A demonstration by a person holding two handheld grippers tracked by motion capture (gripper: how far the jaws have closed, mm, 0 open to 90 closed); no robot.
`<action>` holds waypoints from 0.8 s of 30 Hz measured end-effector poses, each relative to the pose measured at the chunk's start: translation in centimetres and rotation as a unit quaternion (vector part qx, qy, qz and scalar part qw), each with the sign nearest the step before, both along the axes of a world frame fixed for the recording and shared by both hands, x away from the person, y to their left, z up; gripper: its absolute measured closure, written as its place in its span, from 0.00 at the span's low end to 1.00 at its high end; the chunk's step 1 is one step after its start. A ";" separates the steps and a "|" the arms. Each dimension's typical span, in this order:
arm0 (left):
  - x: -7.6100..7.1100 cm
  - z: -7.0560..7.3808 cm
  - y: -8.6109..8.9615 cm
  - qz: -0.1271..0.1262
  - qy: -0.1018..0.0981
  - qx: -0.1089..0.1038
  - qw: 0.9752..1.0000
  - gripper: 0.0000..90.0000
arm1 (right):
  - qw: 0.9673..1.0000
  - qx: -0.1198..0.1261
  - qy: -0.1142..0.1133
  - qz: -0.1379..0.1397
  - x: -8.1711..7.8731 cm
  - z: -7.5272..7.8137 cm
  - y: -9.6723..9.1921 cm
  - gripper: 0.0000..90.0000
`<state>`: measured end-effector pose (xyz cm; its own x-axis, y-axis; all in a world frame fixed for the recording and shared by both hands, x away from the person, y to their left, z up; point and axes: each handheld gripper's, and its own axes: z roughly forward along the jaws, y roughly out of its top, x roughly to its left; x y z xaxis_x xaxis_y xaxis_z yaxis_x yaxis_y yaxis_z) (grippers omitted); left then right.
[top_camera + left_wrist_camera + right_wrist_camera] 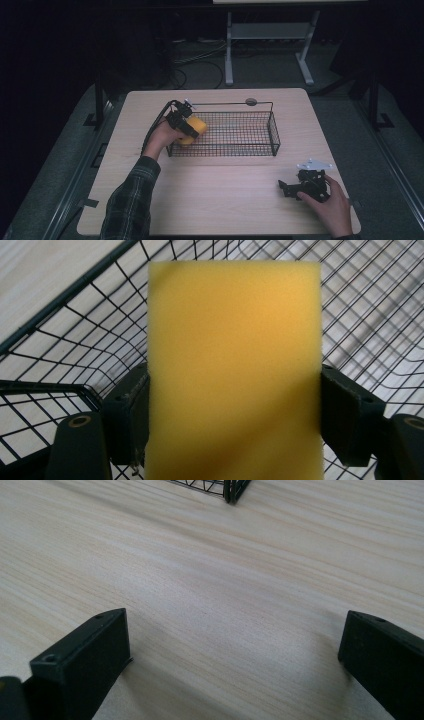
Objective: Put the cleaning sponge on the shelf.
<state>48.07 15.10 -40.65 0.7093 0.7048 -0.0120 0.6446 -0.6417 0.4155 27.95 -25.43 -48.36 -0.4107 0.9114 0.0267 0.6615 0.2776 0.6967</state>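
Sponge: a yellow sponge point(234, 370) is sitting between the jaws of the left claw point(186, 125). It is a flat block with straight edges and a fuzzy, foamy face.

Where the sponge is: it is hanging at the left end of the black wire basket point(274, 134), just over the rim. In the left gripper view the basket wires are showing behind it and under it.

Left claw: its two black jaws are pressing on the two side edges of the sponge, one on each side. They are standing wide because the sponge is wide.

Right claw: the right claw point(299, 188) is resting on the wooden surface point(215, 195), well apart from the basket. Its jaws are standing wide open and are holding nothing.

How it is likely handling: the sponge is looking very light and soft. It is probably squashing a little when squeezed, so a gentle squeeze is enough. It is not looking slippery, and it is not going to break if it drops.

Best place to hold: the two long side edges near the middle, just where the jaws are gripping now.
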 end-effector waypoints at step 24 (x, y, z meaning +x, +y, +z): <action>-0.2 -0.7 0.0 0.002 0.013 0.011 1.000 0.25 | 1.000 0.000 0.000 0.000 0.0 0.0 0.0 0.00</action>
<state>47.83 15.13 -41.36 0.7055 0.7085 -0.0145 0.6582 -0.6476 0.3839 27.95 -25.43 -48.35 -0.4104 0.9115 0.0266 0.6616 0.2776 0.6966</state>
